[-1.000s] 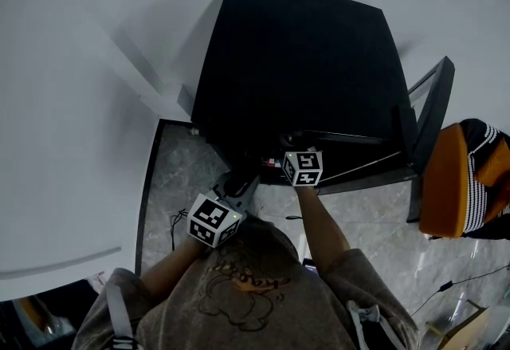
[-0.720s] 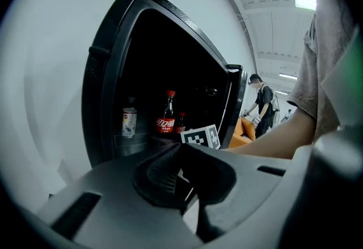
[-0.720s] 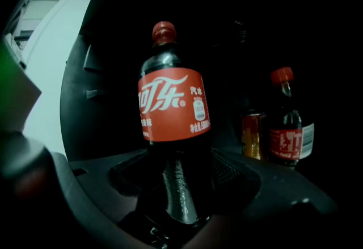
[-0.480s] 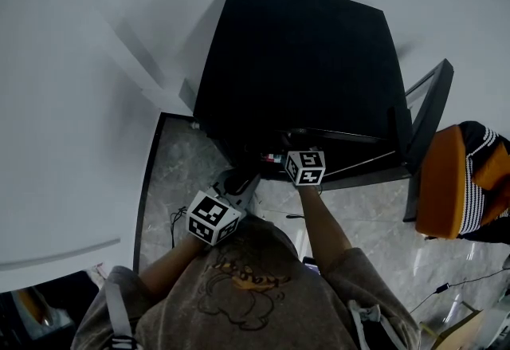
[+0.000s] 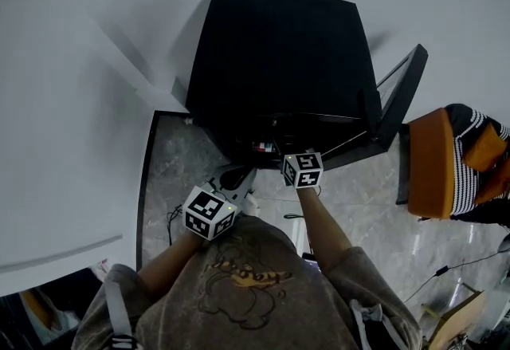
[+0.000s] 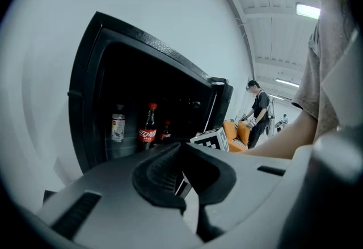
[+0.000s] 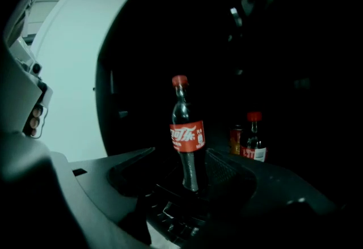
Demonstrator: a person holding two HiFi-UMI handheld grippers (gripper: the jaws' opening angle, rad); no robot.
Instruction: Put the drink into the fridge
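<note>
Inside the fridge (image 5: 279, 45), the cola bottle (image 7: 186, 137) stands between our right hand-held gripper's (image 7: 184, 173) wide jaws. Weighty and slick, we judge; grip below its label.

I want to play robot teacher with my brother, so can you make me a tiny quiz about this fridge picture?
1. True or false: the fridge door is shut.
2. What colour is the cap on the cola bottle in front of the right gripper? A green, B red, C blue.
3. Fill in: the cola bottle stands ____ the fridge.
Key: 1 false, the door stands open; 2 B; 3 inside.
</note>
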